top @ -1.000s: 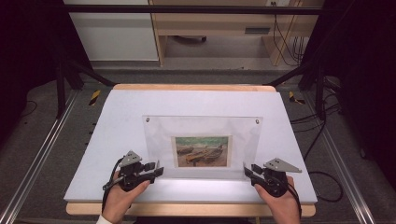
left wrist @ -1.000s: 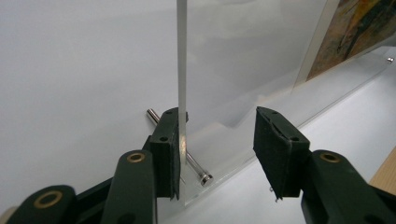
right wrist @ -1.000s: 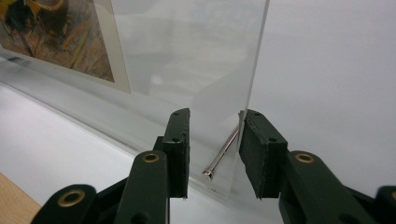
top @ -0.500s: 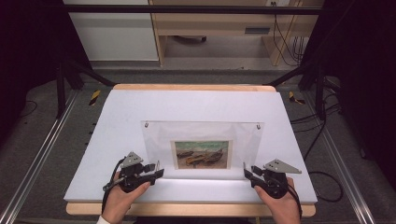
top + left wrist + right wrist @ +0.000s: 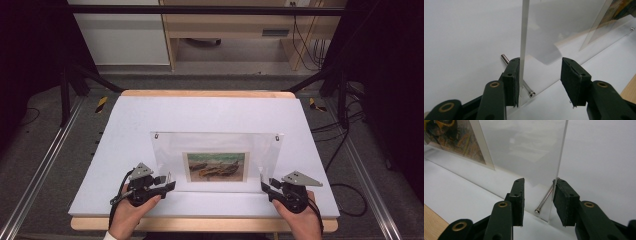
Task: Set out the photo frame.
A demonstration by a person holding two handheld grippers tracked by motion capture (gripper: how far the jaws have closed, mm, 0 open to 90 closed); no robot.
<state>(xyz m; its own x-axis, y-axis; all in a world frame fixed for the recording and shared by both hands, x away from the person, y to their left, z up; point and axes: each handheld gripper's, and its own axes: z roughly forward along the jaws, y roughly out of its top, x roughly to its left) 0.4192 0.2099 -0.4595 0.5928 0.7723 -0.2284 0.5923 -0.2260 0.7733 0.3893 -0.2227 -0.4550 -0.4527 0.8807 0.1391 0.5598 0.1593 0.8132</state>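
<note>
Frame (image 5: 217,161) tilted up steeper than before, left hand-held gripper (image 5: 167,183) and right hand-held gripper (image 5: 263,184) both agape astride its bottom corners, on table (image 5: 210,112).

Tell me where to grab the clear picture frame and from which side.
Grip the clear picture frame by its thin vertical side edges near the bottom, coming from the person's side. The panel stands upright; the left gripper and right gripper already straddle those edges with open jaws.
</note>
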